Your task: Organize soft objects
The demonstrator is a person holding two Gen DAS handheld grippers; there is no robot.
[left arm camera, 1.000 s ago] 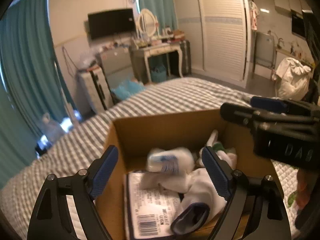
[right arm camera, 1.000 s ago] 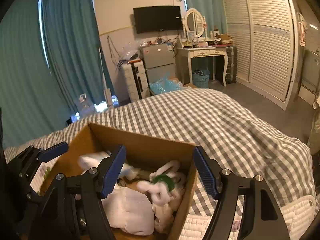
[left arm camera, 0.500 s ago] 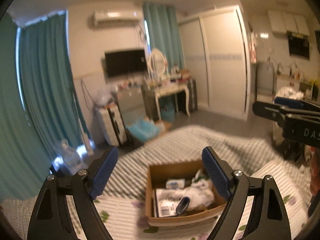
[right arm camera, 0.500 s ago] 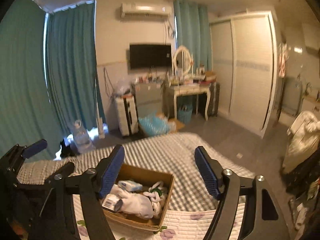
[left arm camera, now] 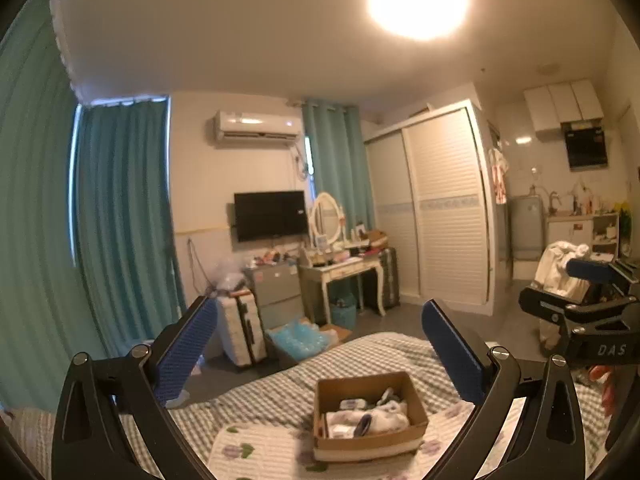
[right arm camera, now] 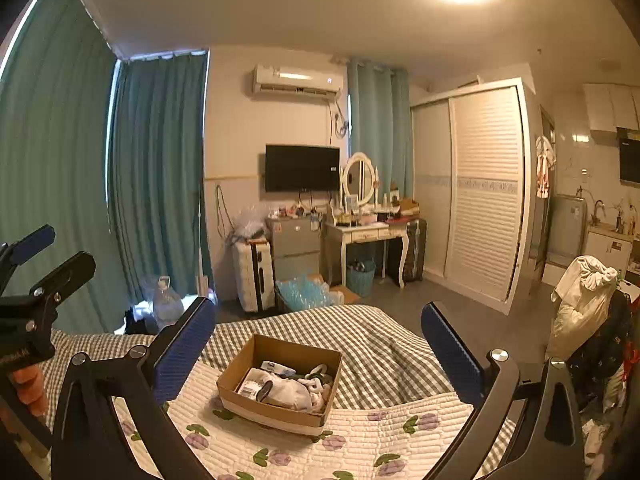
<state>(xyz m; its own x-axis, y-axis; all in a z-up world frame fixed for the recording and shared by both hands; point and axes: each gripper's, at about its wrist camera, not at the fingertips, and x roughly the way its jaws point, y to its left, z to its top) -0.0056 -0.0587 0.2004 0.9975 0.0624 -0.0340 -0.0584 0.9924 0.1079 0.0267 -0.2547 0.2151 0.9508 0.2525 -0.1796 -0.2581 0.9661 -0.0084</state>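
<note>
A brown cardboard box (left arm camera: 416, 404) sits on the bed, also in the right wrist view (right arm camera: 236, 374). It holds white socks and other soft items (left arm camera: 384, 418) (right arm camera: 290, 390). My left gripper (left arm camera: 318, 352) is open and empty, raised high and well back from the box. My right gripper (right arm camera: 316, 350) is open and empty, also high above the bed. The right gripper shows at the right edge of the left wrist view (left arm camera: 580, 308); the left gripper shows at the left edge of the right wrist view (right arm camera: 36, 276).
The bed carries a grey checked sheet (right arm camera: 372, 344) and a white quilt with flowers (right arm camera: 360, 436). Beyond it stand a suitcase (right arm camera: 254, 274), a dressing table (right arm camera: 368, 232), a wall TV (right arm camera: 302, 168) and a wardrobe (right arm camera: 480, 196). A chair piled with clothes (right arm camera: 584, 304) stands right.
Both grippers have pulled up and far back from the box, so it now looks small on the bed. Both stay open and empty.
</note>
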